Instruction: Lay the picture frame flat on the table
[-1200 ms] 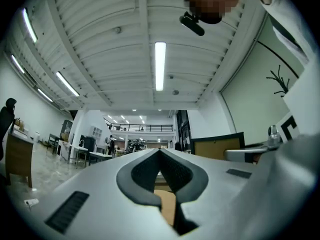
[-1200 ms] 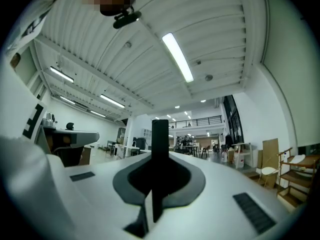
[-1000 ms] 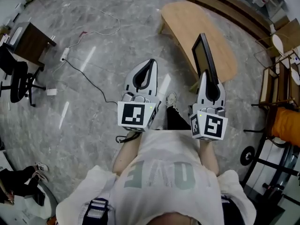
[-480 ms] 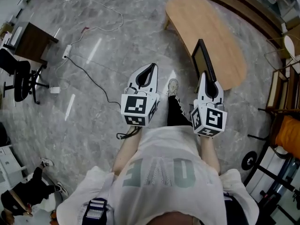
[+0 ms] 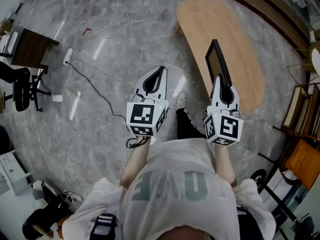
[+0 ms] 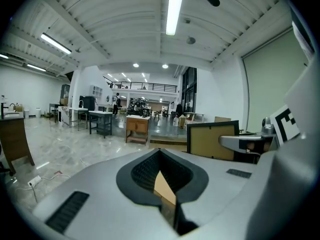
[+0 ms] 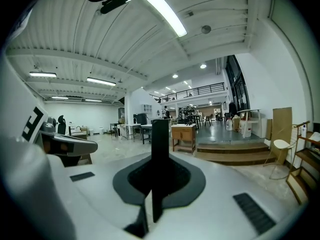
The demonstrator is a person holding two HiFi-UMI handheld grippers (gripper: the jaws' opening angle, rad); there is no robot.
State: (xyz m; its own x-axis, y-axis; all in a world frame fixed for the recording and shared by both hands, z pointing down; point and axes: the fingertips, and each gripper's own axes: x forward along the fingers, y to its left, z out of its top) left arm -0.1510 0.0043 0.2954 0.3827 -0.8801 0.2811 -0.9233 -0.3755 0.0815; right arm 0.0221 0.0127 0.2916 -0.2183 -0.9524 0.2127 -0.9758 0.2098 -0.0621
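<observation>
1. While the person stood over a grey floor, the head view showed two grippers side by side: the left gripper and the right gripper. There were two marker cubes, a left cube and a right cube, one at the rear of each gripper.
2. Only one frame was there. The right gripper's jaws were clamped on its lower edge, and it rose upright past their tips, not flat on anything.
3. Jaws on the left gripper were together with nothing between the pads, and that gripper was apart from the frame.
4. Ahead of the right gripper lay one wooden table, beyond and below the frame.
5. Only the head view showed the table top, both cubes and one white shoe on the floor between the grippers.
6. Only the left gripper view showed the frame's broad side, a tan panel in a black border. It stood to the right of the left jaws, with the right gripper's jaw across its lower corner.
7. From the right gripper view the frame was just a thin black strip, upright between the jaws. The left gripper sat off to its left.
</observation>
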